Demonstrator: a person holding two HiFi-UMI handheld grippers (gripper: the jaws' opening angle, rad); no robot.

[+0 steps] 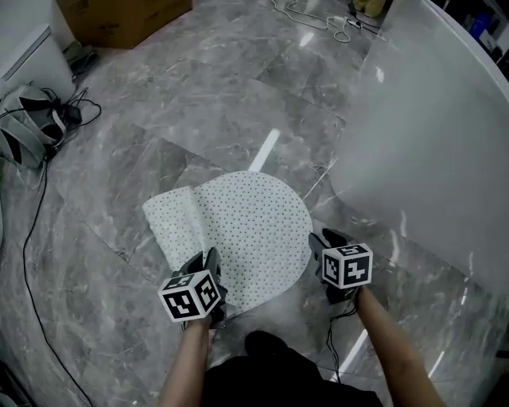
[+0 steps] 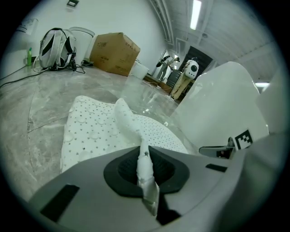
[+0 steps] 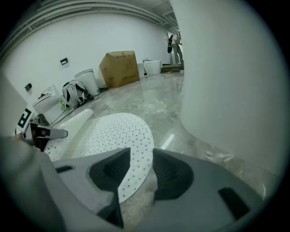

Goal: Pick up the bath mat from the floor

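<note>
The white dotted bath mat (image 1: 246, 226) lies on the grey marble floor, its left part lifted and folded over. My left gripper (image 1: 208, 270) is at the mat's near left edge and shut on it. In the left gripper view a pinched strip of the mat (image 2: 144, 165) runs up between the closed jaws of the left gripper (image 2: 145, 171). My right gripper (image 1: 324, 245) is at the mat's near right rim. In the right gripper view the right gripper (image 3: 141, 170) stands open, and the mat's rounded edge (image 3: 131, 176) lies between the jaws without being pressed.
A large white curved wall (image 1: 429, 143) rises close on the right. A cardboard box (image 1: 119, 20) stands at the back left. A backpack (image 1: 28, 119) and a black cable (image 1: 32, 238) lie at the left. More cables (image 1: 318, 20) trail at the back.
</note>
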